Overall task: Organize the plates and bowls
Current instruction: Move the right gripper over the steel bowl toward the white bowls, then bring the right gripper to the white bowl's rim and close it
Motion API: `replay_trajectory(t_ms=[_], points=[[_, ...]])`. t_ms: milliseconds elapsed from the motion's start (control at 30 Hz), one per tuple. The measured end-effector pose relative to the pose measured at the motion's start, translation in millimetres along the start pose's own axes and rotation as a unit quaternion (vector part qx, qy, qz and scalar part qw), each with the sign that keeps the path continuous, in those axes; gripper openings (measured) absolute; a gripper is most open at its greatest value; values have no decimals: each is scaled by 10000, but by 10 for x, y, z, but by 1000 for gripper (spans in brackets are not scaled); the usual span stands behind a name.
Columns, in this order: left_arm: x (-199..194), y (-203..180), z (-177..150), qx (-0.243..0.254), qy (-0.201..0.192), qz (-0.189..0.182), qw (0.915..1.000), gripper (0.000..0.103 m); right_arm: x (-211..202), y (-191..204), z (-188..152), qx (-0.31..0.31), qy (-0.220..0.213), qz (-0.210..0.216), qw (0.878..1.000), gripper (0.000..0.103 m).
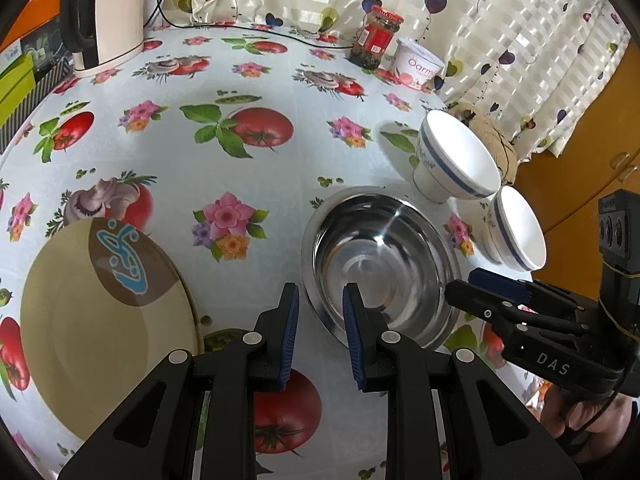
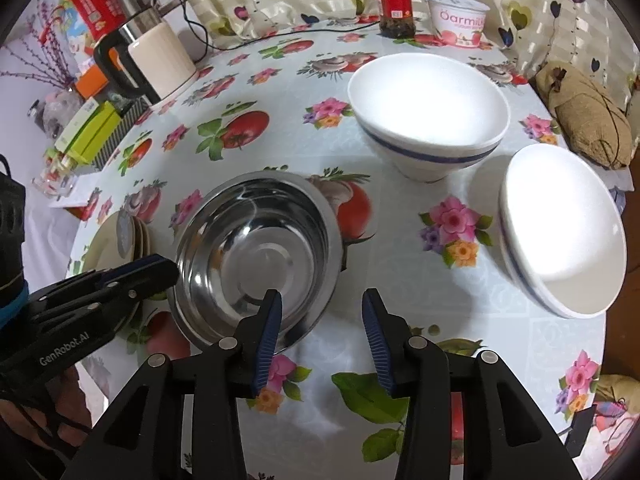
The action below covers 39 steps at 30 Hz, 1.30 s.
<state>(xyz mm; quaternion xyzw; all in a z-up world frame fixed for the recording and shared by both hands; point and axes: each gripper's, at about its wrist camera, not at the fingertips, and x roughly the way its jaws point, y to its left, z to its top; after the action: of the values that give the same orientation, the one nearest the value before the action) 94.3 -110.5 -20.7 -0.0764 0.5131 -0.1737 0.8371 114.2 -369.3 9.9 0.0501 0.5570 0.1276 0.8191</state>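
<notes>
Kettle (image 2: pixel 160 60), jar (image 2: pixel 394 2), yogurt tub (image 2: pixel 460 20) stand behind 2 white bowls (image 2: pixel 428 116).

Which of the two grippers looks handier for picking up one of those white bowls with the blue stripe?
Probably the right gripper: it's open and empty, and both white blue-striped bowls sit on its side. The left gripper faces the steel bowl.

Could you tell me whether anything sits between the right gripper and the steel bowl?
Nothing visible does. The right gripper is open at the steel bowl already, its left finger over the near rim, with only bare tablecloth between the fingers.
</notes>
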Motion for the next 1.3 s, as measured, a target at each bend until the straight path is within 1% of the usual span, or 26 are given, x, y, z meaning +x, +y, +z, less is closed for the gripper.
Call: replay_trajectory(t_ms=[267, 767, 1300], points=[[-96, -56, 31, 66, -125, -15, 9999, 24, -122, 5, 35, -27, -176, -64, 9998, 42], [-168, -208, 141, 219, -235, -113, 9994, 24, -309, -54, 94, -46, -437, -24, 9990, 42], [-93, -585, 491, 564, -327, -316, 9974, 24, -535, -455, 328, 263, -836, -208, 9959, 42]])
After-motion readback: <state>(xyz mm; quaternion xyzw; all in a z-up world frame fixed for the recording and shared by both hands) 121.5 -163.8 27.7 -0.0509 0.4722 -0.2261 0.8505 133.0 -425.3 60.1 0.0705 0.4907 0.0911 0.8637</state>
